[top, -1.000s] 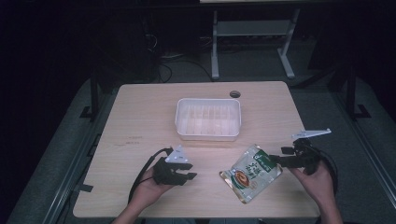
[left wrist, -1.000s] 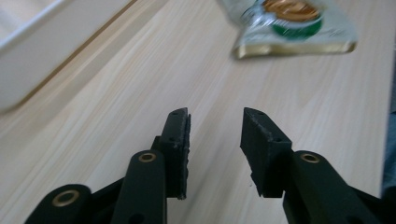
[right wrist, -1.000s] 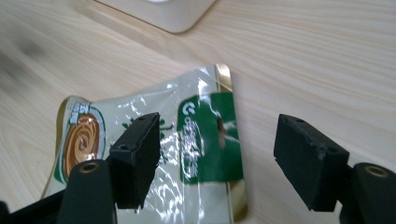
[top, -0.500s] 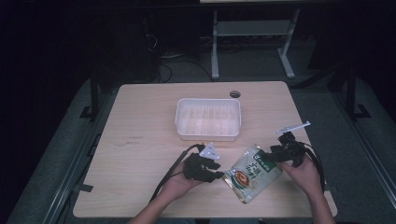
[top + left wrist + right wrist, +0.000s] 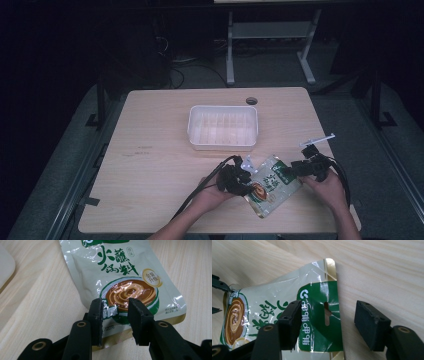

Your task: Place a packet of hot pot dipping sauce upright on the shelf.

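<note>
Left gripper (image 5: 248, 183) sat at pouch's bowl-print end, jaws parted, gripping nothing. Sauce pouch (image 5: 271, 184) lay flat on table (image 5: 150, 165), near front edge, before white tray (image 5: 223, 127). Right gripper (image 5: 286, 172) straddled green end, jaws wide apart.

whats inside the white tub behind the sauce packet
The white tub looks empty: the high view shows just its ribbed floor and walls. The near wall hides a thin strip of floor behind it. The sauce packet lies outside it on the table, between both grippers.
</note>
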Demonstrator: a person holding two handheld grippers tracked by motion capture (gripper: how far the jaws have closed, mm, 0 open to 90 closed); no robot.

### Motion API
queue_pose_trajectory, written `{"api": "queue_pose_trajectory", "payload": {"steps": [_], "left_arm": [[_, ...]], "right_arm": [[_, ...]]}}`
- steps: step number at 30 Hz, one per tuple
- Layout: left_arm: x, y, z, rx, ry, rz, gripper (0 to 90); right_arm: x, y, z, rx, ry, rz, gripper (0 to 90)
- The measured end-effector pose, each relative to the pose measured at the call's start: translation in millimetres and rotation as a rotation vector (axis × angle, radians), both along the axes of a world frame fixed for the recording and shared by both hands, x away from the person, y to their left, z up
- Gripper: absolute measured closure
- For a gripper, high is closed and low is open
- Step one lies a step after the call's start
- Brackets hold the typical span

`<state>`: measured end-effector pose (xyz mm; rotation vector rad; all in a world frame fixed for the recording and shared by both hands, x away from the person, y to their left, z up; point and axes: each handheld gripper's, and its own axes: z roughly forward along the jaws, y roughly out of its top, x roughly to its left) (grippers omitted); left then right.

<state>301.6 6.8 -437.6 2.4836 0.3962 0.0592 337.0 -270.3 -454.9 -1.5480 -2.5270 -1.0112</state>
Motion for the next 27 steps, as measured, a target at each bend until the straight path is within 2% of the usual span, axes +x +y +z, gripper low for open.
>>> {"api": "queue_pose_trajectory", "payload": {"steps": [5,10,14,19,22,27], "left_arm": [[-3.3,-2.3,-1.2,0.019,-0.027,-0.004,64.7],[-3.0,-3.5,-2.6,0.019,-0.021,-0.006,65.0],[-2.5,-3.5,-3.0,0.021,-0.020,-0.005,65.6],[-2.3,-3.6,-3.9,0.018,-0.017,0.000,65.7],[-1.8,-3.4,-5.0,0.010,-0.014,0.007,65.9],[-1.8,-3.4,-5.7,0.011,-0.020,0.008,66.4]], "right_arm": [[-0.2,2.4,-1.6,0.002,0.010,0.017,42.0],[-0.2,6.1,-2.5,0.008,0.025,0.038,45.5],[-0.9,6.5,0.7,0.024,0.013,0.041,45.7],[-5.1,3.4,11.2,0.061,-0.012,0.043,49.5],[-9.6,0.8,20.4,0.105,-0.038,0.054,53.6],[-10.3,-0.5,21.6,0.139,-0.027,0.065,58.2]]}}
